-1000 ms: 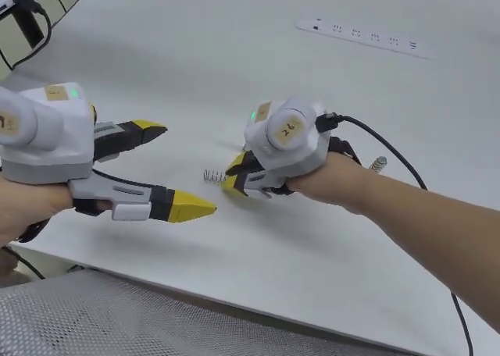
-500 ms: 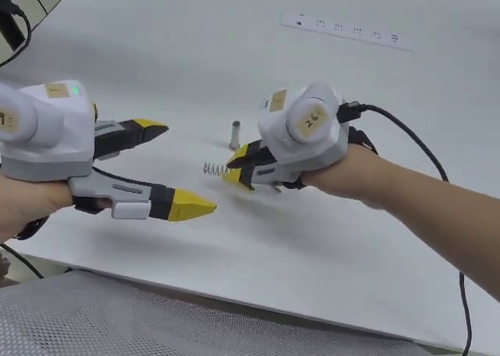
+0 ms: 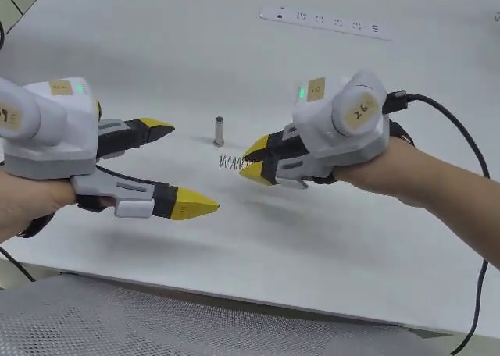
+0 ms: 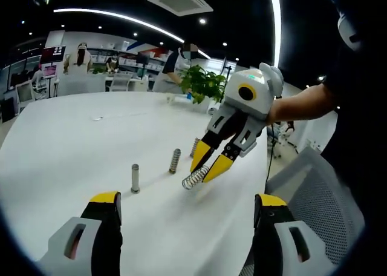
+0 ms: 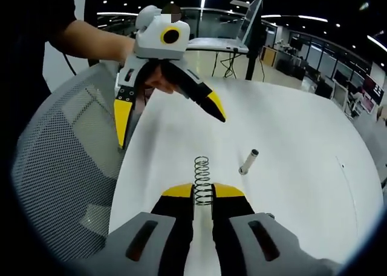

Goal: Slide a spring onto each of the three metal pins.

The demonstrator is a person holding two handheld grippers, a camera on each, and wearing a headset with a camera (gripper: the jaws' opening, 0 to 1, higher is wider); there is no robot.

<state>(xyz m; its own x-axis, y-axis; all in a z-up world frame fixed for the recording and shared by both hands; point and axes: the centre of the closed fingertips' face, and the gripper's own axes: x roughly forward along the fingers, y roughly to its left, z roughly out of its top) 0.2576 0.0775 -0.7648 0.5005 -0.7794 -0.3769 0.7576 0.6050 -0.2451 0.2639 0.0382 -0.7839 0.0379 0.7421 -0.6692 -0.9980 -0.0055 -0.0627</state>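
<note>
My right gripper (image 3: 251, 162) is shut on one end of a small coil spring (image 3: 230, 162), which sticks out level from its yellow tips above the white table (image 3: 234, 51). A bare metal pin (image 3: 219, 131) stands upright just beyond the spring's free end. In the right gripper view the spring (image 5: 202, 178) runs forward from my shut jaws and the pin (image 5: 248, 161) lies to its right. My left gripper (image 3: 185, 167) hangs open and holds nothing, left of the spring. In the left gripper view, the bare pin (image 4: 135, 178) stands left of another pin wrapped in a spring (image 4: 175, 161).
A white power strip (image 3: 324, 20) lies at the far side of the table. A black cable (image 3: 461, 145) trails from the right gripper. A grey mesh chair (image 3: 117, 325) sits below the table's near edge. People stand far off in the room.
The right gripper has risen and drawn to the right with the spring, uncovering the bare pin it hid before. The left gripper has stayed open and still.
</note>
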